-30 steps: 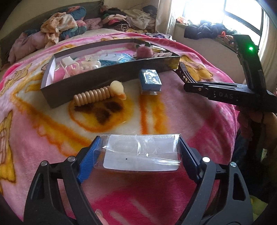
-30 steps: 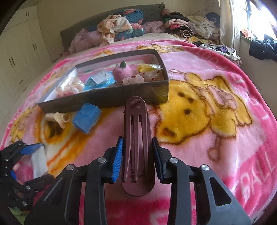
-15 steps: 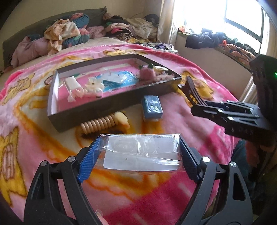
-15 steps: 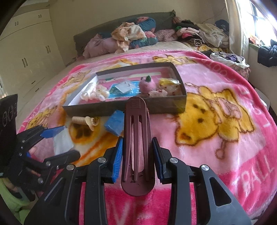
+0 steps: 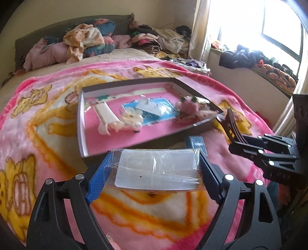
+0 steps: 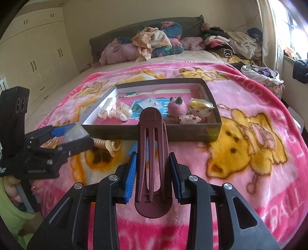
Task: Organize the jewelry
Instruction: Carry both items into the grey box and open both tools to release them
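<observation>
Left gripper (image 5: 154, 173) clamped edge to edge on clear plastic packet (image 5: 156, 170), light, floppy, slippery, just short of dark tray (image 5: 81, 123). Right gripper (image 6: 153, 176) pinched on maroon hair clip (image 6: 151, 159), stiff and light, by its flanks, also before that tray. Best kept gripped gently, low over the tray.

Bedroom interior with cream walls (image 6: 119, 17); a bed spread with a pink cartoon-bear blanket (image 6: 250, 119) fills most of both views. Crumpled clothes (image 6: 154, 40) are heaped along the dark headboard (image 6: 100, 41), and cream built-in wardrobes (image 6: 38, 50) line the left wall. Bright daylight enters through a window (image 5: 279, 25) on the right, its sill (image 5: 256, 77) piled with dark garments.
</observation>
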A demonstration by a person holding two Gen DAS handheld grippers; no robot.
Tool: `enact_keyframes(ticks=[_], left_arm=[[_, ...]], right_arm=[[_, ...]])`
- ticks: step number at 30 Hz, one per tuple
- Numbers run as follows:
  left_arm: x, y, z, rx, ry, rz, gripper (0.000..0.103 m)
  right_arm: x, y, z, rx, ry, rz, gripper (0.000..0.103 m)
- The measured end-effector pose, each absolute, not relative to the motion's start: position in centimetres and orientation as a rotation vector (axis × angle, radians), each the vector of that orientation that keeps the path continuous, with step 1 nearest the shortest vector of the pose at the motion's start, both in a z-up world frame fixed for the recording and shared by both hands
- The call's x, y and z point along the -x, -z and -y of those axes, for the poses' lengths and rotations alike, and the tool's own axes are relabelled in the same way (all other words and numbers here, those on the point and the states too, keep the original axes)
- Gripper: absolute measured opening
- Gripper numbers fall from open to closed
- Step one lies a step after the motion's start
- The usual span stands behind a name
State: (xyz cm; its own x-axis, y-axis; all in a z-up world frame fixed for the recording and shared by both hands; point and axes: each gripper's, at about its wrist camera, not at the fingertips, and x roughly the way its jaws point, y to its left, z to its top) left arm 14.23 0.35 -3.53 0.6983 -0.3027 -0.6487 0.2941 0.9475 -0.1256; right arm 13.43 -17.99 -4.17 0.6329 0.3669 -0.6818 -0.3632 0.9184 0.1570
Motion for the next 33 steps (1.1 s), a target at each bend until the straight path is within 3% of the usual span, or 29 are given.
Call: enact_keyframes(ticks=[33], left_arm=[[-21.9,3.5,2.4,0.031,0.358,-0.717,0.076]], right_arm=[[-21.8,3.3,21.6,-0.004,-0.292,-0.785,0.032]])
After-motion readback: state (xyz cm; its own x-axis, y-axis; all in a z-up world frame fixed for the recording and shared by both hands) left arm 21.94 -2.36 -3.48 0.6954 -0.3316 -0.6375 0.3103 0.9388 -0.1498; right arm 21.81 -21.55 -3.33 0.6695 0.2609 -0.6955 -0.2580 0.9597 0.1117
